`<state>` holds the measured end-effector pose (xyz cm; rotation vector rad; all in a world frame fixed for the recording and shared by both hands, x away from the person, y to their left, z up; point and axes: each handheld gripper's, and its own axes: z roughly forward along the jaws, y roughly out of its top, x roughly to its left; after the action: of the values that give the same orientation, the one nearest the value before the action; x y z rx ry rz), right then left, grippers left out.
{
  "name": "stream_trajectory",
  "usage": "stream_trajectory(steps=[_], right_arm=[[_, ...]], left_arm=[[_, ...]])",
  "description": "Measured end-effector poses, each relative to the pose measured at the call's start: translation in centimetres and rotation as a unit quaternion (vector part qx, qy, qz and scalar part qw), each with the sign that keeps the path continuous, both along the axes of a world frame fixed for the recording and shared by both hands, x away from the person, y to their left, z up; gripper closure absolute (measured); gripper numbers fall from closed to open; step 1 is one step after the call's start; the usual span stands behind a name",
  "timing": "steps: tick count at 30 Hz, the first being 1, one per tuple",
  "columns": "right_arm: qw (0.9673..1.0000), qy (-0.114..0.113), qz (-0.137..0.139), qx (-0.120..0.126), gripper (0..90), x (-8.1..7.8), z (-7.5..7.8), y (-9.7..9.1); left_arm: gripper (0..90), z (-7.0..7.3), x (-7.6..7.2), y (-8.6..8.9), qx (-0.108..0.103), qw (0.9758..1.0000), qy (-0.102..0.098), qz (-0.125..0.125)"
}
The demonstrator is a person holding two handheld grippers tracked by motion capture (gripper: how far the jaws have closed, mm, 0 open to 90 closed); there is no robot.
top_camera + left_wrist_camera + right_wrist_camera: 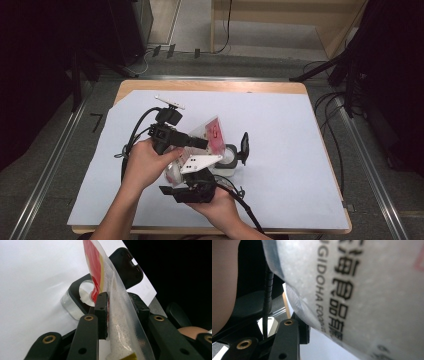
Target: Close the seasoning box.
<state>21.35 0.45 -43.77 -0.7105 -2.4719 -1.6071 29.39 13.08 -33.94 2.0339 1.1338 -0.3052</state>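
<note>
Plastic bag [212, 134] clamped over open jar [229, 156], paper margins free

A clear, red-printed plastic pouch [212, 134] is held tilted above a lidded transparent jar [229, 156].

The pouch [120, 315] is made of clear, glossy plastic film with a red printed patch. The jar [75, 302] is seen as smooth clear plastic under a matt black lid [125, 267]. The table [210, 86] is edged in wood and covered with matt white paper [280, 150].
</note>
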Motion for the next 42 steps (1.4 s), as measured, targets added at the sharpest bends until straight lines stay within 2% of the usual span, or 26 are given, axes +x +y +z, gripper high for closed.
stream_trajectory(steps=[22,33,42], right_arm=[[1.0,0.0,0.0,-0.002,61.8,0.02,0.04,-0.03],[1.0,-0.005,0.0,-0.002,61.9,-0.01,0.02,-0.01],[1.0,-0.004,-0.001,0.001,61.9,-0.09,0.02,0.01]], left_arm=[[71.4,0.1,-0.15,-0.22,-0.001,1.0,-0.002,0.001],[71.1,0.28,-0.23,-0.27,0.009,0.9999,-0.008,-0.005],[71.0,0.32,-0.33,-0.36,0.01,0.9999,-0.008,-0.004]])
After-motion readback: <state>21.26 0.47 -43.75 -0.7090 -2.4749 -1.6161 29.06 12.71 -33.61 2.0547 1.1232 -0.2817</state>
